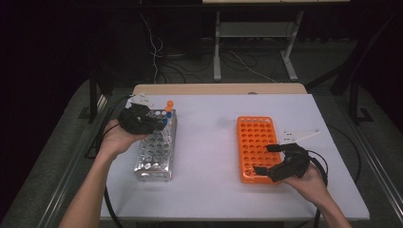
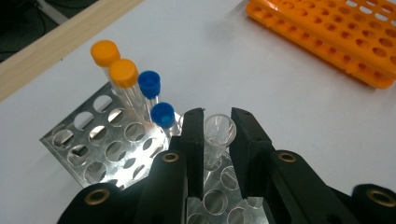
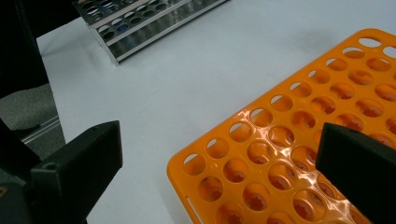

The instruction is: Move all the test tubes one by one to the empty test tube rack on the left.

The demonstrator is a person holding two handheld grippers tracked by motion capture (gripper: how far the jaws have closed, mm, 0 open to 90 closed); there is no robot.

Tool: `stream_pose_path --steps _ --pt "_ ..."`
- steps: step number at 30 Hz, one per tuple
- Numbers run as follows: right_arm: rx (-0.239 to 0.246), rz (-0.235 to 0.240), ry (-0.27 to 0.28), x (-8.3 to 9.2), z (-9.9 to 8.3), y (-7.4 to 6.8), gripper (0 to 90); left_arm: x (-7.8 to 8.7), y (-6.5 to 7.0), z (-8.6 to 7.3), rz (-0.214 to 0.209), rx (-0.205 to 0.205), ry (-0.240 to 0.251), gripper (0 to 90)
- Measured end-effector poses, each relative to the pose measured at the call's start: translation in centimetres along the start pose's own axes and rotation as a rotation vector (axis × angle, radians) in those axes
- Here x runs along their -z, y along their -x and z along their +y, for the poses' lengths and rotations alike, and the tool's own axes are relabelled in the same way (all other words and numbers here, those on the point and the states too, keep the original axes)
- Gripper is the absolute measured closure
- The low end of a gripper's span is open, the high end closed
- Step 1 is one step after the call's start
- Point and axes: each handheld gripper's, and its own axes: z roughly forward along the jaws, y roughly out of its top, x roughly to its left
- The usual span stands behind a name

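A silver metal tube rack (image 1: 154, 159) stands at the table's left, and an orange plastic rack (image 1: 256, 137) lies at its right. My left gripper (image 2: 218, 116) is shut on a clear uncapped tube (image 2: 219, 140) that stands in the metal rack (image 2: 107, 154). Beside it stand two orange-capped tubes (image 2: 123, 72) and two blue-capped tubes (image 2: 149, 84). In the high view the left gripper (image 1: 154, 124) is over the rack's far end. My right gripper (image 1: 265, 159) is open over the orange rack's near right corner, its jaws wide apart in the right gripper view (image 3: 219, 154) above empty holes (image 3: 289, 154).
The white table (image 1: 209, 142) has bare room between the two racks. A wooden strip (image 1: 218, 89) runs along the far edge. The person's forearms come in from the bottom. Cables trail off the left and right table sides.
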Motion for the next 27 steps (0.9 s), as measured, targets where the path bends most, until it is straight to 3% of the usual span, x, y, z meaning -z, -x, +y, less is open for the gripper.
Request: stream_pose_path --steps 13,19,23,27 --pt "-0.010 -0.006 0.021 0.6 -0.5 0.2 0.2 -2.1 -0.1 -1.4 -0.012 0.008 -0.031 74.2" --pt "-0.016 -0.009 0.034 1.2 -1.0 0.1 0.2 -2.6 -0.2 -2.0 -0.019 0.032 -0.032 73.5" --pt "-0.027 -0.013 0.046 1.4 -1.6 0.1 0.2 -2.3 -0.1 -2.0 -0.034 0.066 -0.026 62.6" --pt "-0.037 -0.020 0.055 1.7 -2.2 0.1 0.2 -1.4 0.3 -1.8 -0.035 0.101 0.013 51.8"
